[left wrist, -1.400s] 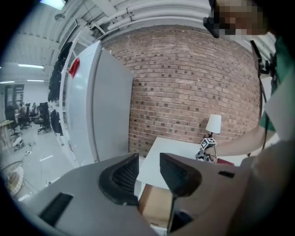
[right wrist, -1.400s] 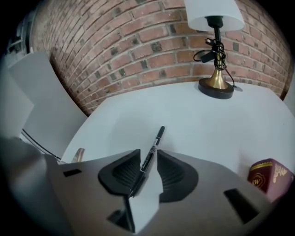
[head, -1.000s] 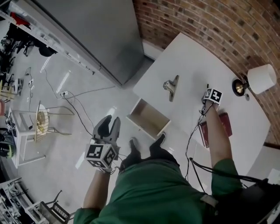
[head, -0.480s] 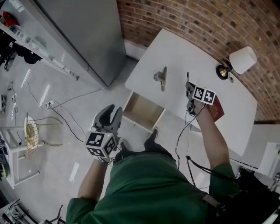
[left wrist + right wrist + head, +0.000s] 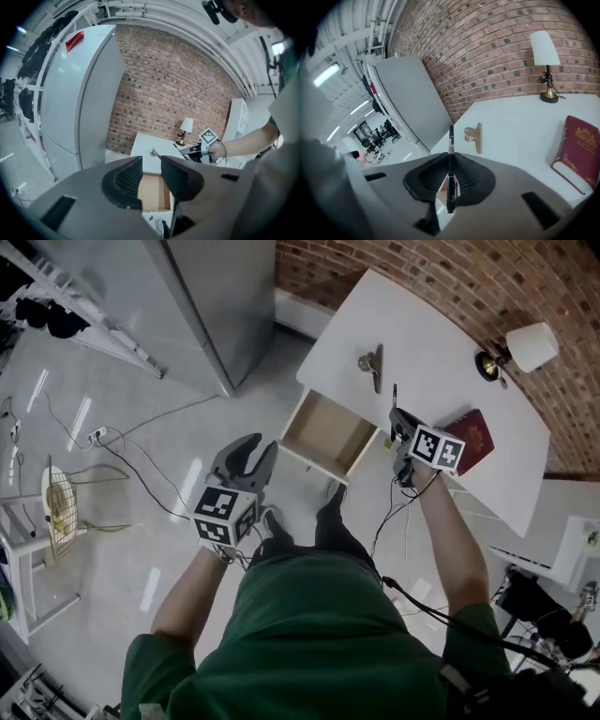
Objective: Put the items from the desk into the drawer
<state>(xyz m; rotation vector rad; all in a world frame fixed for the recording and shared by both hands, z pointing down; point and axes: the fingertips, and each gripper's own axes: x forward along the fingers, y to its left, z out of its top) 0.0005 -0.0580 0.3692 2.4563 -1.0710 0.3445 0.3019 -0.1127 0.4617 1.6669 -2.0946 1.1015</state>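
Pen [image 5: 450, 174], slim black, pinched btwn ribbed jaws.

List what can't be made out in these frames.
- Print on the pen: too small, right gripper view.
- Gold lettering on the red book: blurred in right gripper view, tiny in head view.
- Most of the drawer: left gripper view, hidden behind the left gripper, whose empty jaws have just been closing slightly.

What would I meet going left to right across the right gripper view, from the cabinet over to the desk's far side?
tall grey cabinet → black pen, clamped upright in the jaws of the right gripper → metal bulldog clip → table lamp → red book
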